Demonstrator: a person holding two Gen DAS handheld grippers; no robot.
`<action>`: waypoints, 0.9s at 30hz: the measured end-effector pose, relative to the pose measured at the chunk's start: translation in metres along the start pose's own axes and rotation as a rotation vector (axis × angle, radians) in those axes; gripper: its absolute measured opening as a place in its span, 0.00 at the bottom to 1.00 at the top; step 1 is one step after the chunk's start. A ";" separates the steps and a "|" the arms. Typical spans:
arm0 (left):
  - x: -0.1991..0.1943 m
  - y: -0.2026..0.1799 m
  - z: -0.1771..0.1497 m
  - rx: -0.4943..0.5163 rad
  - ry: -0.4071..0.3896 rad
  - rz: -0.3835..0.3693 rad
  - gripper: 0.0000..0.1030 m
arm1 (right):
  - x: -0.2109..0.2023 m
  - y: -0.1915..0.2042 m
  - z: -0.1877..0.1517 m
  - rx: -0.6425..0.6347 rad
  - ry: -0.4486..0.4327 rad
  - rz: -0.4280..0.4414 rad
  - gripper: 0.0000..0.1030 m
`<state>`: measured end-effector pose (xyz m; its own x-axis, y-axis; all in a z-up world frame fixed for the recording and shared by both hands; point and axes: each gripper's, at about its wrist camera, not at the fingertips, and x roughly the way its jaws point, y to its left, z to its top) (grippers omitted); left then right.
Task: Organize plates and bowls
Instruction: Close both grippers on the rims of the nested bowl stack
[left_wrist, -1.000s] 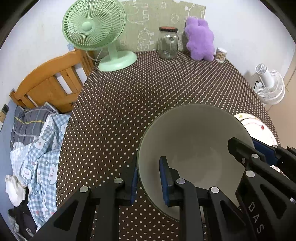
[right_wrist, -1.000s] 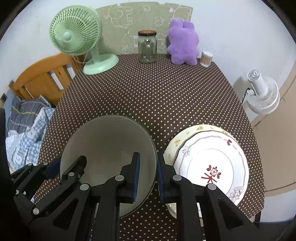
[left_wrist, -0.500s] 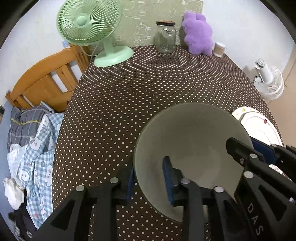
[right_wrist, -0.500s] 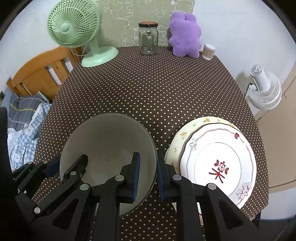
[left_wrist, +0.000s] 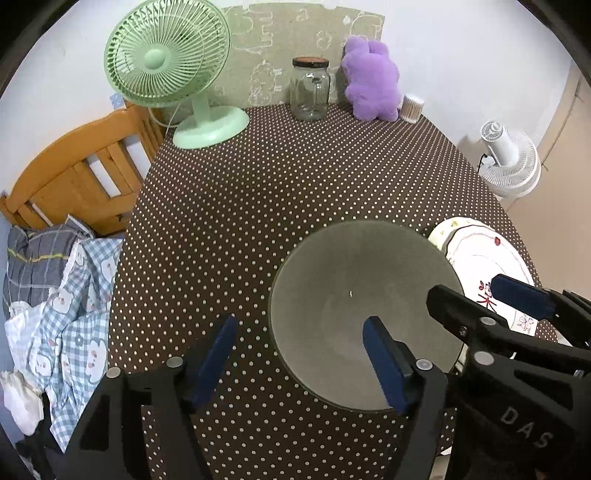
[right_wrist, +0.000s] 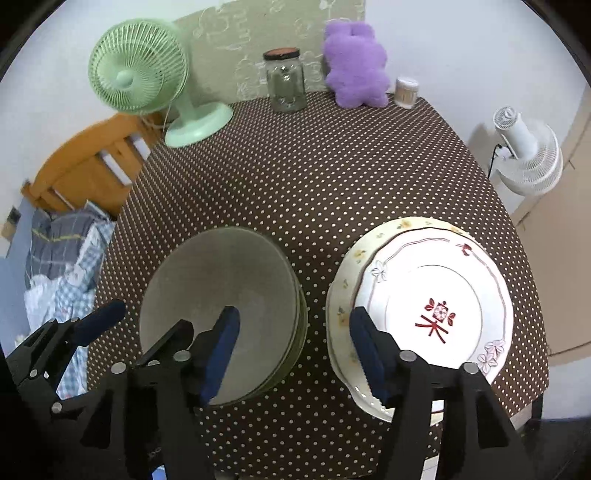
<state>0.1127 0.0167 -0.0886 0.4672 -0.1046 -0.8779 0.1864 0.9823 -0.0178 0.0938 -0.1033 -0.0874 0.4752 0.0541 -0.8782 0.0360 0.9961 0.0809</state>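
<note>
Both views are showing even, soft indoor light w/ no hard shadows. Glare is washing out the centre of the white plate (right_wrist: 436, 295) in the right wrist view. The white floor fan (left_wrist: 511, 162) is casting a faint shadow on the wall at far right. Fisheye is bending the polka-dot table (left_wrist: 295, 184) edges; corners are vignetting to black. The green fan (right_wrist: 138, 68) and wooden bed frame (right_wrist: 92, 162) are smearing w/ motion blur in the right view; left view is staying sharper.
</note>
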 end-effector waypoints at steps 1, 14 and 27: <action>0.000 0.000 0.001 -0.003 -0.004 -0.001 0.72 | -0.002 -0.002 0.001 0.003 -0.002 -0.002 0.69; 0.021 0.006 0.008 -0.056 0.030 -0.033 0.72 | 0.016 -0.017 0.009 0.044 0.031 0.045 0.70; 0.046 0.006 0.011 -0.070 0.054 -0.012 0.70 | 0.051 -0.026 0.016 0.081 0.107 0.111 0.70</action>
<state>0.1447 0.0158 -0.1236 0.4176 -0.1097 -0.9020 0.1295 0.9897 -0.0604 0.1310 -0.1275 -0.1269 0.3837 0.1750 -0.9067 0.0613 0.9749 0.2141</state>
